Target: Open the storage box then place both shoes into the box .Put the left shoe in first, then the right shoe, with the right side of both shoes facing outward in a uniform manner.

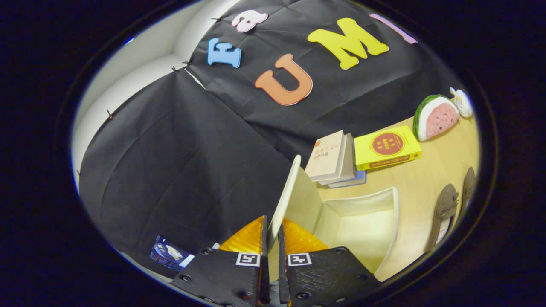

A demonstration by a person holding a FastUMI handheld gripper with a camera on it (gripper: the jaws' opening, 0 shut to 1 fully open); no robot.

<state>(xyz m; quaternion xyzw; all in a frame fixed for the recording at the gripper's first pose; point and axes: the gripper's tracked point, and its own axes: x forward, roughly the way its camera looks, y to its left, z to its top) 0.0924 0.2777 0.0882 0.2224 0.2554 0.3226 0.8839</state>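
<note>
The cream storage box (394, 221) stands open on the wooden table, its inside bare. Its lid (285, 192) is swung up on edge. My gripper (273, 232) is shut on the lid's near edge, with one finger on each side of it. Two dark shoes lie side by side on the table past the box's far side: one shoe (444, 213) close to the box and the other shoe (468, 184) just behind it. The whole view is strongly tilted.
A stack of books (335, 160) and a yellow book (387, 148) lie behind the box. A watermelon-slice plush (436, 117) and a small white toy (463, 102) sit further back. A small blue card (169, 253) lies by the cloth wall beside my fingers.
</note>
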